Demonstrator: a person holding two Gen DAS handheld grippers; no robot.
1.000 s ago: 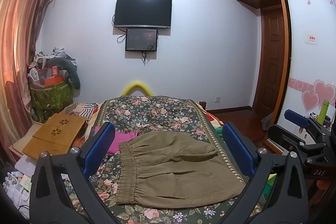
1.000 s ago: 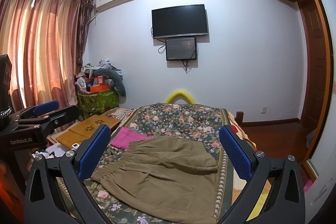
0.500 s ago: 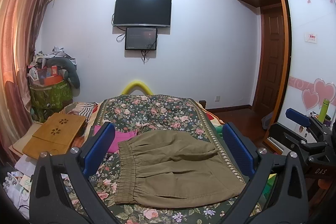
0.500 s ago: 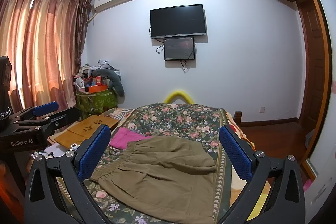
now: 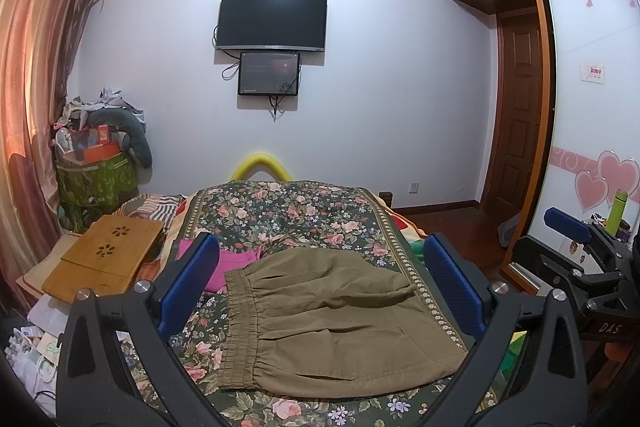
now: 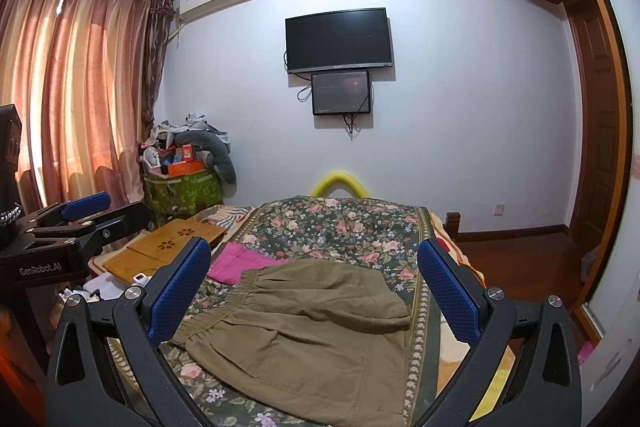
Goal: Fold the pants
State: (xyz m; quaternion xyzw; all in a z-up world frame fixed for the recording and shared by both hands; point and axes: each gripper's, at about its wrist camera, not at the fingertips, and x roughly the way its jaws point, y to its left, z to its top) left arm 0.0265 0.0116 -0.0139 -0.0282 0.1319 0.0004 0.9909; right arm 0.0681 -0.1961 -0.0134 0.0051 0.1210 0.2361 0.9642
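Olive-brown pants (image 5: pixel 328 319) lie folded on the floral bedspread (image 5: pixel 280 211), elastic waistband to the left, also seen in the right wrist view as pants (image 6: pixel 312 331). My left gripper (image 5: pixel 320 283) hovers above and in front of them, blue pads wide apart, holding nothing. My right gripper (image 6: pixel 316 287) likewise stands open over the pants with nothing between its fingers. Each gripper shows at the edge of the other's view: the right gripper (image 5: pixel 576 247) at far right, the left gripper (image 6: pixel 76 223) at far left.
A pink garment (image 5: pixel 232 263) lies just beyond the waistband. A wooden lap tray (image 5: pixel 104 255) rests left of the bed, with a green bag of clutter (image 5: pixel 96 179) behind it. A wardrobe (image 5: pixel 592 107) and door (image 5: pixel 516 107) are on the right, curtains (image 6: pixel 80 99) on the left.
Both views have drifted only slightly; the pants sit a little lower and nearer in the frame. Both grippers stay open and the pants have not moved.
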